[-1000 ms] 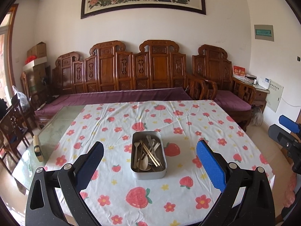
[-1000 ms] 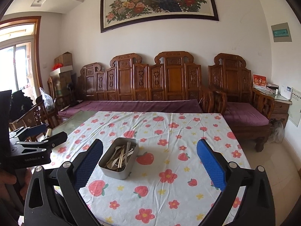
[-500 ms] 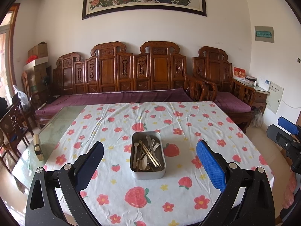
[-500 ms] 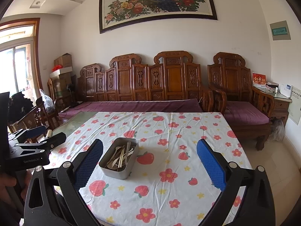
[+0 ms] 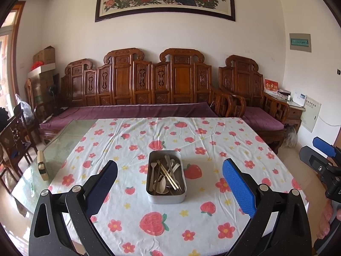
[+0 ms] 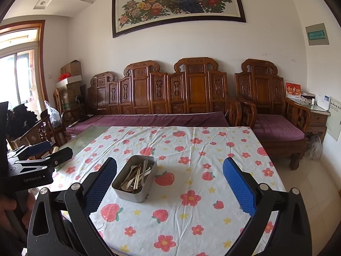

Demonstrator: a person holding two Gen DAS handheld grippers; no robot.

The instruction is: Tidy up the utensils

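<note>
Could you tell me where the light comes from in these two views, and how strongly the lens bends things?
Left wrist view: soft daylight, the metal tin casts a faint shadow to its right, walls bow at the dark round border. Right wrist view: the window at left is blown out, the painting curves, the tin stays sharp.

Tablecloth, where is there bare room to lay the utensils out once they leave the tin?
The tablecloth is bare all round the metal tin: a wide patch to its right up to the table edge, another between the tin and the sofa, and a strip on the near side. The uncovered glass on the left holds a wooden block. Only the tin is crowded.
</note>
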